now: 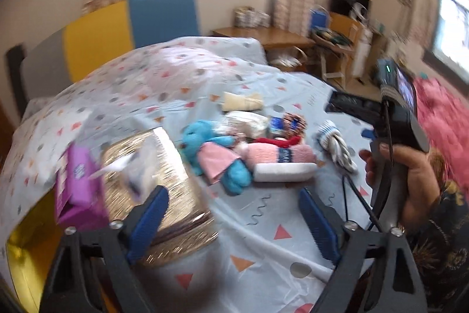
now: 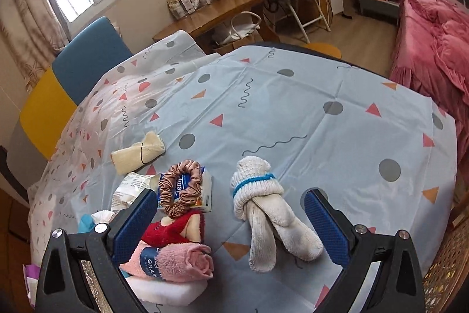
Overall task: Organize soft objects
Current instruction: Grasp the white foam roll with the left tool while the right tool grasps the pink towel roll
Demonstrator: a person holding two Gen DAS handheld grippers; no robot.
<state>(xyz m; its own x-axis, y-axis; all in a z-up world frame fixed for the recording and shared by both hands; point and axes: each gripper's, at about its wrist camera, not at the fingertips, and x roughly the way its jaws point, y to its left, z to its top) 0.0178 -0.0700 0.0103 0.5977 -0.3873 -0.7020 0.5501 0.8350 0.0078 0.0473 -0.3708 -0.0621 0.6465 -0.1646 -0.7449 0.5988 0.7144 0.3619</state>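
Note:
Soft things lie on the patterned sheet (image 2: 293, 107): a knotted white sock pair (image 2: 263, 213) with a blue band, a rolled pink towel (image 2: 176, 260), a red cloth (image 2: 170, 231), a pink scrunchie (image 2: 181, 189), a cream cloth roll (image 2: 137, 154). The left wrist view shows a blue plush toy (image 1: 217, 154), the pink towel (image 1: 278, 156) and the socks (image 1: 337, 145). My right gripper (image 2: 231, 225) is open, jaws wide either side of the socks, just above them. My left gripper (image 1: 231, 222) is open and empty, beside a shiny gold box (image 1: 164, 187).
A purple carton (image 1: 79, 189) sits at the gold box's left. A tissue pack (image 2: 202, 189) lies under the scrunchie. A white pad (image 1: 281, 170) lies by the pink towel. A pink quilt (image 2: 433, 49), wooden desk (image 2: 211, 13) and chair stand beyond the bed.

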